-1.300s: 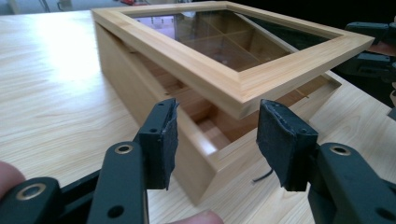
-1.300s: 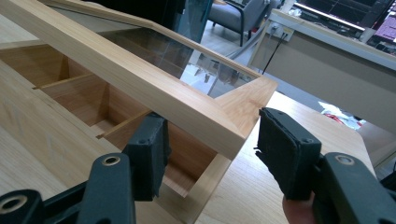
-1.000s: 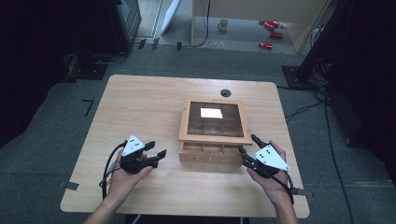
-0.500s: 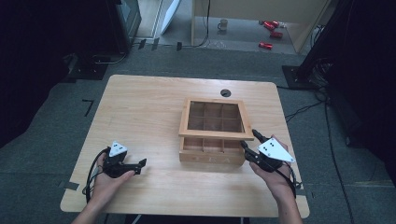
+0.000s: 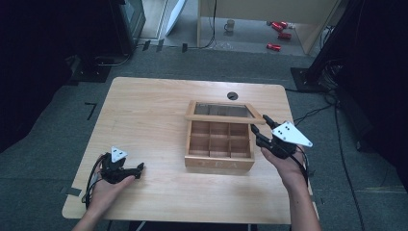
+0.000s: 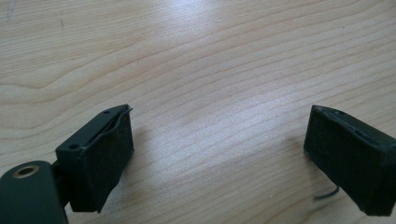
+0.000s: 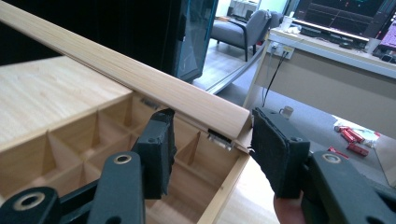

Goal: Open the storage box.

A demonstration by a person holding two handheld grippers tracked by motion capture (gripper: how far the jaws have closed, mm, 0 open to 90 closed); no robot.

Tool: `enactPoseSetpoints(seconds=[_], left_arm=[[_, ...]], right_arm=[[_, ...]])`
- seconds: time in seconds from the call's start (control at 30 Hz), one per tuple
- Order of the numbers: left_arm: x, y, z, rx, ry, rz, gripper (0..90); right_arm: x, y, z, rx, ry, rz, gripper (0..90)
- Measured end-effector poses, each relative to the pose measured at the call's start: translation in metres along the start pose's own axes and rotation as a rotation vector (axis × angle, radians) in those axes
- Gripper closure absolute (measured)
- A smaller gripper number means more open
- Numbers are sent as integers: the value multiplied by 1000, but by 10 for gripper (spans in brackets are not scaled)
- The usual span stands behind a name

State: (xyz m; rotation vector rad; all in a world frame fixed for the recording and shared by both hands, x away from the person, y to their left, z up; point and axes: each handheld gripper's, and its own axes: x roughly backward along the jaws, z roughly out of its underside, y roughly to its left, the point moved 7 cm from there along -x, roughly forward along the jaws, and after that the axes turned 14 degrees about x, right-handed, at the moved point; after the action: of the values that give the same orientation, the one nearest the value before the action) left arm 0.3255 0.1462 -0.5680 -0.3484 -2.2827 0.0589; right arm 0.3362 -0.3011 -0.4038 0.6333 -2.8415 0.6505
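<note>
Jaws of the right gripper [image 7: 212, 154] stand either side of the lid's [image 7: 140, 77] front corner, and they have just been closing in on it! One black pad sits inside the box [image 5: 219, 161], under the lifted wooden frame; the other pad is outside, just beside the lid's end. Whether the pads actually press the wood, I cannot tell: a thin gap seems to show on each side.

From the high view, the right gripper [image 5: 262, 132] is at the box's right side, up by the raised lid [image 5: 223, 111], which tilts on its back hinge with its glass pane catching a dull shine. Below it the compartments lie open, a grid of small square cells, all bare wood.

Over to the left gripper [image 5: 139, 167]: low on the table [image 5: 144, 106], near the front left edge, well apart from the box. Its jaws have just been opening, and in the left gripper view the left gripper [image 6: 219, 154] is spread wide, nothing between the pads except wood grain. A hand wraps its body from behind.

The box itself sits right of the table's middle, its front panel facing the person.
</note>
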Motion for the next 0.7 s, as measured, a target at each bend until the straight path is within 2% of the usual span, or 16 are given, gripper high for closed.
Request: enactPoseSetpoints(seconds=[0.13, 0.3, 0.33, 0.37, 0.4, 0.6, 0.7], left_arm=[[-1, 0, 0, 5, -3, -2, 40], [-1, 0, 0, 8, 0, -2, 38], [-1, 0, 0, 7, 0, -2, 38], [-1, 0, 0, 7, 0, -2, 39], [-1, 0, 0, 6, -1, -3, 38], [-1, 1, 0, 4, 1, -4, 38], [-1, 0, 0, 6, -1, -4, 38]], right_arm=[[-6, -9, -11, -21, -2, 12, 505], [-12, -17, -17, -55, -15, 15, 511], [-15, -21, -19, -85, -24, 13, 516], [-15, -21, -19, -85, -24, 13, 516], [-17, -24, -21, -108, -34, 14, 523], [-25, -34, -27, -140, -44, 17, 546], [-29, -39, -31, -142, -46, 11, 550]])
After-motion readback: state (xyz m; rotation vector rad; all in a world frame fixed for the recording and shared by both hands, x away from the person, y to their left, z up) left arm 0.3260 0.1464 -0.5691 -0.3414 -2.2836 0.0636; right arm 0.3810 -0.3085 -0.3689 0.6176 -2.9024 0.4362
